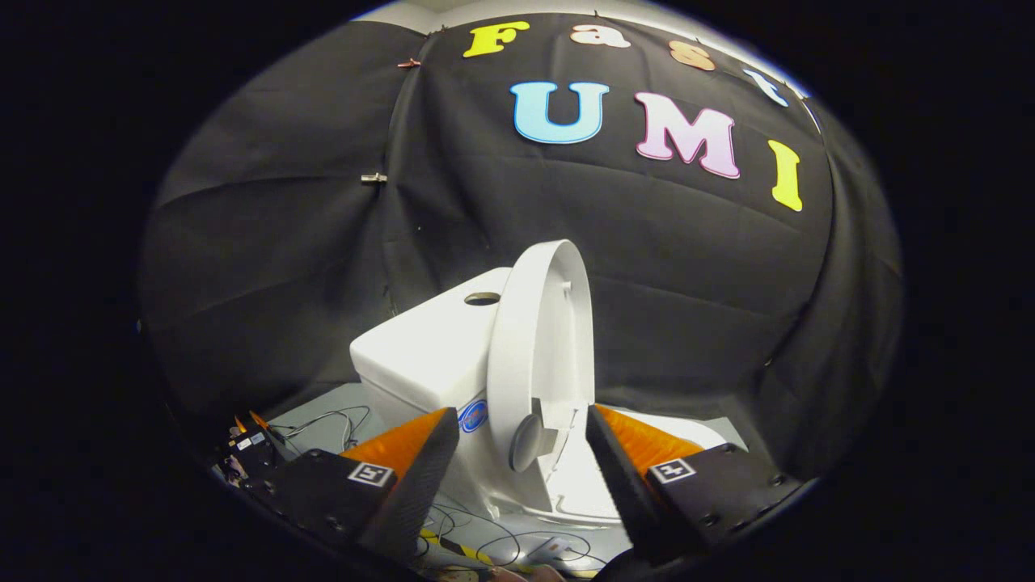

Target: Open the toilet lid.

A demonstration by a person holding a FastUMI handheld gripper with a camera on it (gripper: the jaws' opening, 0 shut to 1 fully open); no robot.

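A white toilet stands just ahead of my fingers. Its lid (540, 356) is raised, standing nearly upright and leaning back toward the white tank (428, 356), which has a round hole in its top. The seat and bowl rim (582, 493) lie below the lid, between and beyond my fingers. My gripper (521, 432) is open, the fingertips on either side of the lid's hinge end. Neither finger touches the lid that I can see. Nothing is held.
Black cloth walls close off the back and both sides. Loose cables (323, 424) lie on the grey floor left of the tank and under the fingers. A small dark device (247, 453) with orange bits sits on the floor at the left.
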